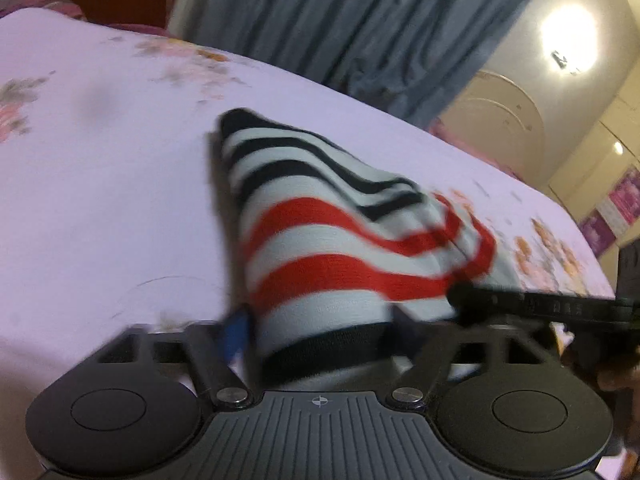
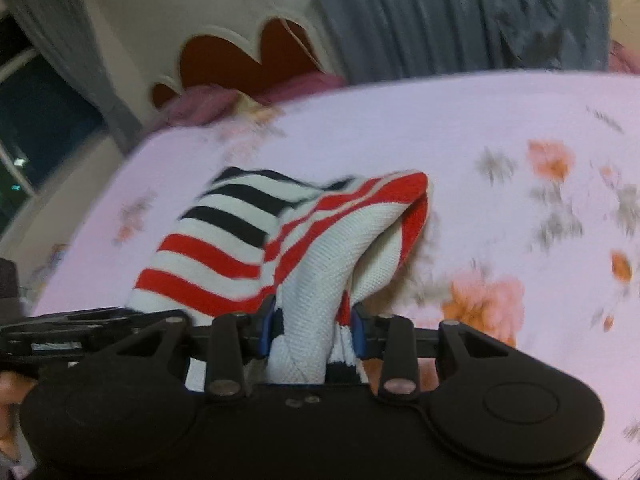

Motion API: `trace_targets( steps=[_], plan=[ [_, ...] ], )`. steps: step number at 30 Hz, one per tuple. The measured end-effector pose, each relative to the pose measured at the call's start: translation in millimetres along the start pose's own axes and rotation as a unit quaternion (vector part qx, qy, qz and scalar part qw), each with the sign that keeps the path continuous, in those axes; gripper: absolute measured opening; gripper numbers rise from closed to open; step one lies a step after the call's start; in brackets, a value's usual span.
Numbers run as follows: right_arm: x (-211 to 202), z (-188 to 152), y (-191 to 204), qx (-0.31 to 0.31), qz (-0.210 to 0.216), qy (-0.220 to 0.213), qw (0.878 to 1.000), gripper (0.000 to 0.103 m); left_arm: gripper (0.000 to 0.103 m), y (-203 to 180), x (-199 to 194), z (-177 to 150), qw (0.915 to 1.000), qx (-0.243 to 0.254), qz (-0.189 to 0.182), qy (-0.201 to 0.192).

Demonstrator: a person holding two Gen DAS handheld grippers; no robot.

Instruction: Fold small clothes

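A small striped garment (image 1: 320, 232), white with red and black bands, is held up over the pale pink floral bedsheet (image 1: 100, 184). My left gripper (image 1: 320, 336) is shut on its near black-edged hem. The right gripper's black finger (image 1: 540, 304) reaches in from the right and touches the cloth's right side. In the right wrist view the same garment (image 2: 248, 240) is bunched, and my right gripper (image 2: 314, 332) is shut on a white fold of it between blue pads (image 2: 267, 330). The left gripper (image 2: 60, 332) shows at the left edge.
The bedsheet (image 2: 500, 128) covers the bed in both views. Blue-grey curtains (image 1: 360, 20) hang behind the bed. A pink pillow (image 2: 208, 100) lies at the headboard (image 2: 240, 60). A bright ceiling lamp (image 1: 568, 36) and cream cupboards (image 1: 512, 120) are at the right.
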State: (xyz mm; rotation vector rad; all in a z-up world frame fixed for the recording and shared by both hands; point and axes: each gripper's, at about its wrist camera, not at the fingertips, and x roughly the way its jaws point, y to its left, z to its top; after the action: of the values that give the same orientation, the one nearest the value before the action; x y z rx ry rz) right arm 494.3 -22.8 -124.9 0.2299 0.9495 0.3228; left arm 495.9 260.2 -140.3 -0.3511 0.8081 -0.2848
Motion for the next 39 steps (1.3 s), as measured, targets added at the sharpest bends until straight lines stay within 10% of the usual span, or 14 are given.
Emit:
trace_targets(
  steps=[9, 12, 16, 39],
  plan=[
    [-38, 8, 0, -0.018, -0.066, -0.059, 0.996, 0.061, 0.089, -25, -41, 10, 0.9888, 0.105, 0.061, -0.087],
    [-42, 23, 10, -0.040, -0.058, -0.073, 0.995, 0.040, 0.060, -42, -37, 24, 0.9831, 0.155, 0.035, -0.091],
    [-11, 34, 24, -0.070, -0.066, -0.037, 0.995, 0.018, 0.059, -53, -1, 38, 0.9816, 0.184, 0.022, -0.045],
    [-37, -54, 43, -0.150, -0.121, -0.013, 0.981, 0.020, 0.042, -75, -48, -54, 0.9789, 0.201, 0.038, -0.007]
  ],
)
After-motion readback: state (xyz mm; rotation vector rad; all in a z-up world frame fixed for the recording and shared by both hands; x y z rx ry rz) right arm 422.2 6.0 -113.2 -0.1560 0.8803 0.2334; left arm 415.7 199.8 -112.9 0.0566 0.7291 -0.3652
